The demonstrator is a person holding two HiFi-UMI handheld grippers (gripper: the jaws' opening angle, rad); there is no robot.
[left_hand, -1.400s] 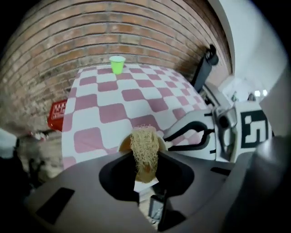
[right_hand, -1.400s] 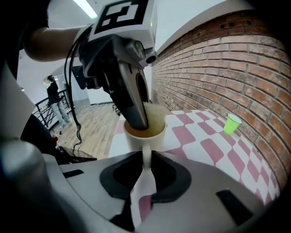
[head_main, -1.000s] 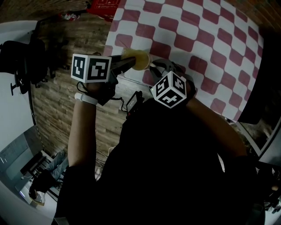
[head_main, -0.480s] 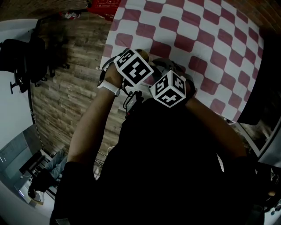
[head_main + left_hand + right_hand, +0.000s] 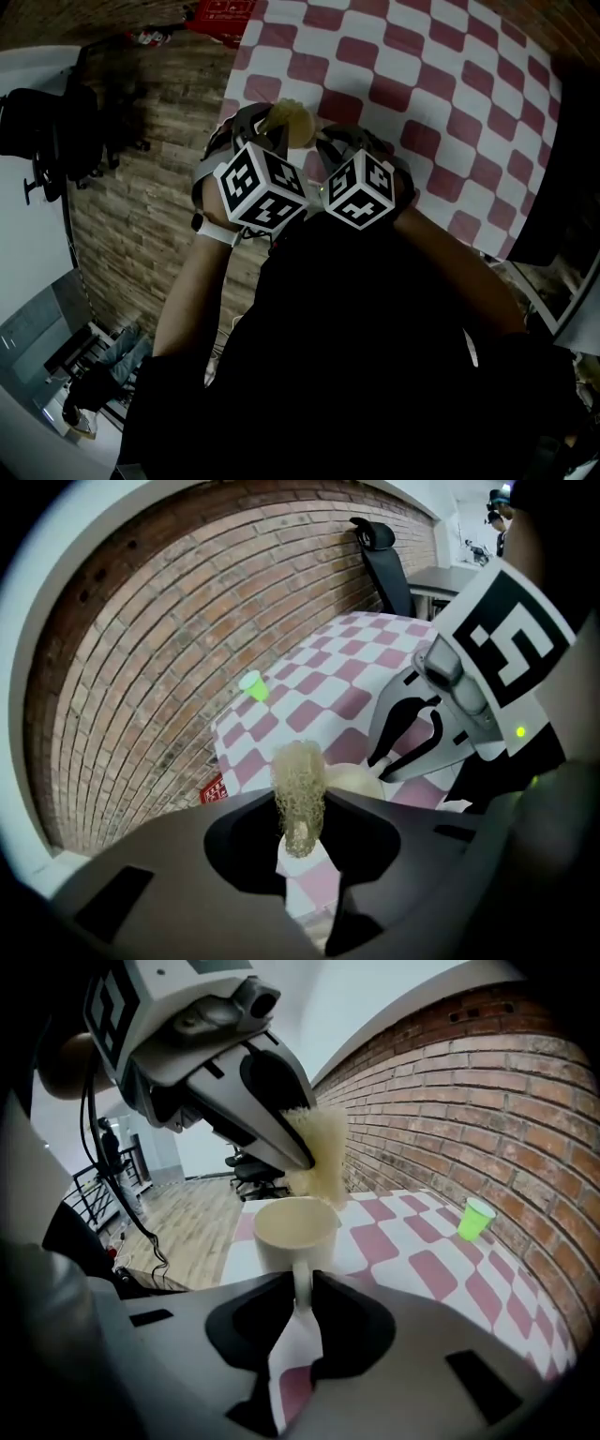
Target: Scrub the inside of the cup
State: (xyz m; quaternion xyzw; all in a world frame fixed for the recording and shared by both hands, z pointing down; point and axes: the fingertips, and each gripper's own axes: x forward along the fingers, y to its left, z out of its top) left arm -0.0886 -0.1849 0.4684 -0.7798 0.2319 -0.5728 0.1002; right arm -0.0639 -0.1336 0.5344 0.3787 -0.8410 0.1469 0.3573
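Swinging the left gripper (image 5: 300, 806) back round since half a second ago, jaws pinched tight on a loofah scrubber (image 5: 298, 771), now poised at 1 o'clock of the cup (image 5: 292, 1232) rim, likely ready to plunge in; steadying the cup over the checked tablecloth (image 5: 450, 84), right gripper (image 5: 300, 1290) jaws clamped on its handle.

Nothing legible: white print on the red item (image 5: 223, 9) is too small.

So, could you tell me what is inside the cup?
Nothing shows inside the cup; the loofah hangs at its far rim. The near wall hides the bottom.
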